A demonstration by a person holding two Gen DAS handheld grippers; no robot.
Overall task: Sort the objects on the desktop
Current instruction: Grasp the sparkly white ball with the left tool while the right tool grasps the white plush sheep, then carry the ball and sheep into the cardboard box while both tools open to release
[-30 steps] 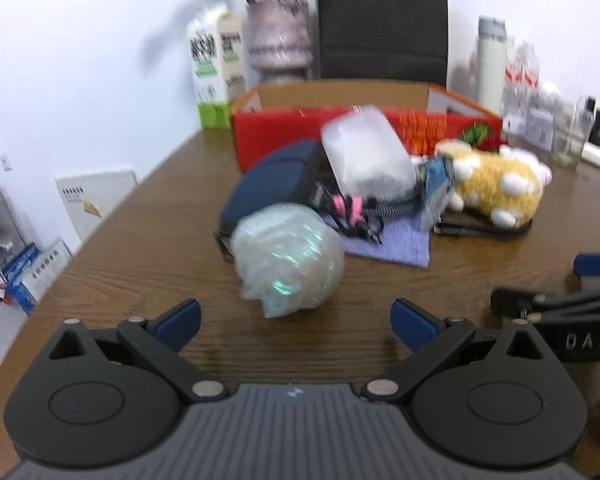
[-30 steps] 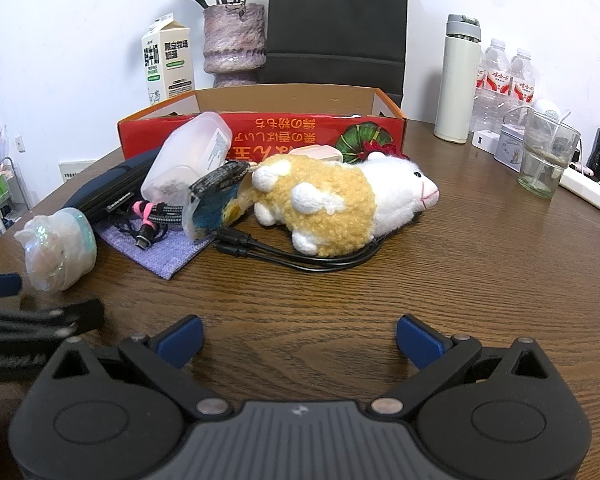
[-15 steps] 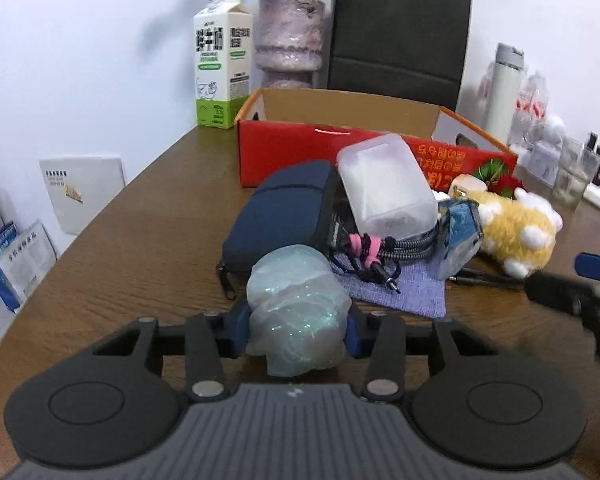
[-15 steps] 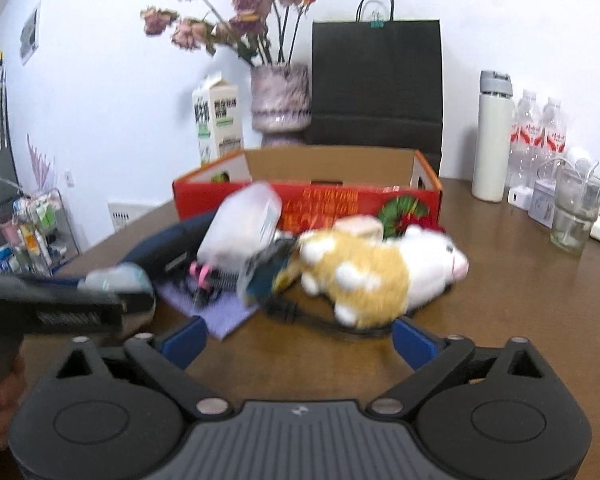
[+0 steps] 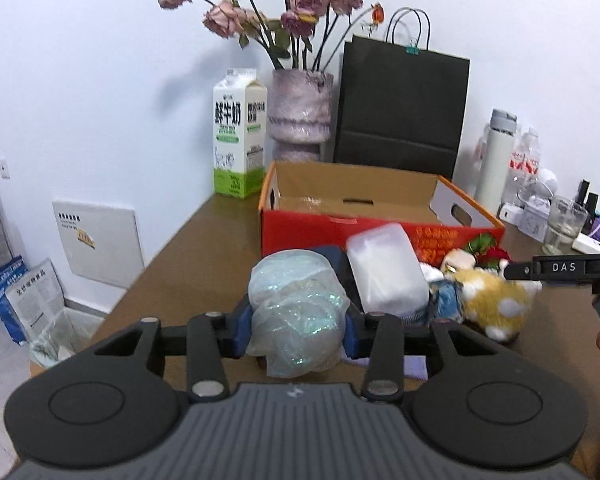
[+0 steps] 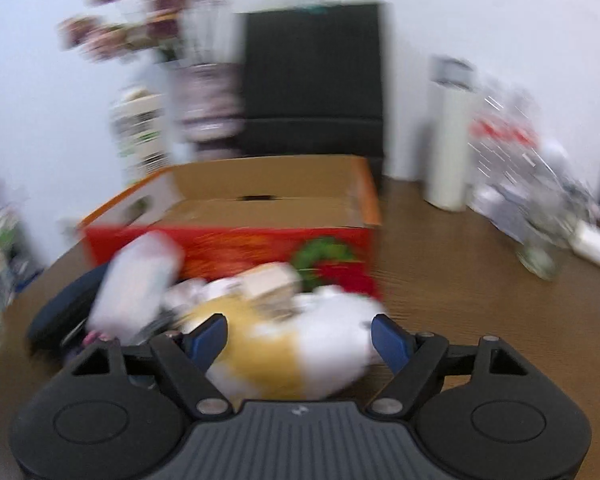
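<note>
My left gripper [image 5: 296, 326] is shut on a pale, glittery plastic-wrapped lump [image 5: 296, 312] and holds it above the table, in front of the open red cardboard box [image 5: 376, 220]. My right gripper [image 6: 300, 334] is open, its blue pads on either side of the yellow and white plush toy [image 6: 296, 356]; this view is blurred and touch cannot be judged. The plush [image 5: 488, 300] also shows in the left wrist view, beside a clear plastic container [image 5: 384, 272] and a dark blue pouch [image 6: 64, 312]. The box [image 6: 236, 232] stands just behind the pile.
Behind the box stand a milk carton [image 5: 238, 136], a vase of dried roses [image 5: 300, 116] and a black paper bag [image 5: 400, 108]. At the right are a white flask [image 5: 496, 160], water bottles and a glass [image 5: 560, 224]. The table's left edge [image 5: 148, 264] drops to floor clutter.
My left gripper closed on the glittery lump and lifted it off the table. My right gripper moved forward and now straddles the plush toy.
</note>
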